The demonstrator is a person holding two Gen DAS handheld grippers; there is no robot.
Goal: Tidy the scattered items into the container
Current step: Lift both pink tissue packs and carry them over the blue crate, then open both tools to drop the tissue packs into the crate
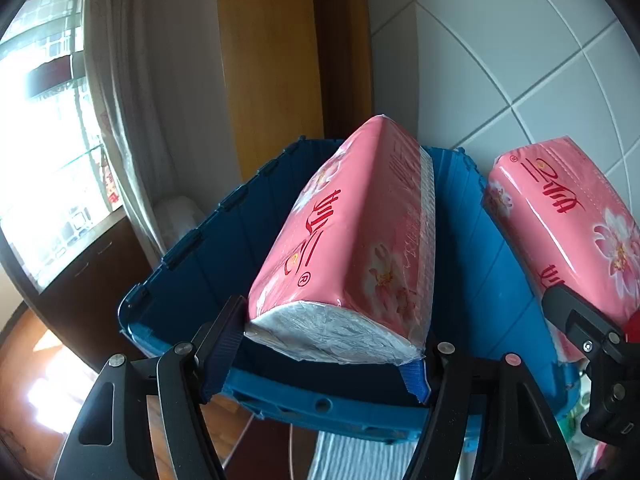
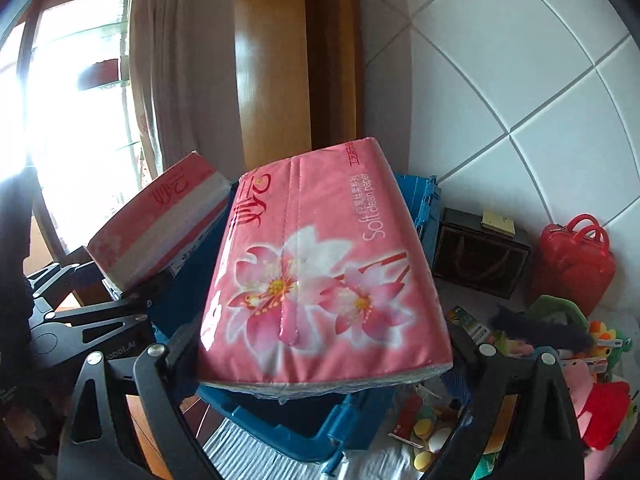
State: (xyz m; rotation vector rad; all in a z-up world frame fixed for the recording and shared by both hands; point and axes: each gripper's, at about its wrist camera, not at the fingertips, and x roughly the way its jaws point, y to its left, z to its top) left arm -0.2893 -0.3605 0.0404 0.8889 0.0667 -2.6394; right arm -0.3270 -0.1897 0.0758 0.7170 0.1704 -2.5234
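My left gripper [image 1: 332, 344] is clamped across the short end of a pink tissue pack [image 1: 352, 240], one pad on each side, and holds it tilted over the open blue bin [image 1: 208, 248]. The pack is above the bin, not yet down in it. To its right, my right gripper [image 2: 324, 356] is clamped on a second pack [image 2: 320, 280], flat face up, also over the bin and just beside the first.

These packs look light and soft: film-wrapped paper that dents under the pads and gives at the corners. I judge the film a bit slick, so a hold across the narrow width near one end, as now, should serve; squeezing the broad faces would only crush them.

Further right, on the cloth beyond the bin, sit a dark box [image 2: 480, 256], a red bag [image 2: 572, 260], and a heap of plush toys [image 2: 560, 320] and small packets, all waiting to be tidied. The two packs crowd each other over the opening, and the bin's wall and hinged rim are close beneath, so one pack could catch the other or the rim going down.
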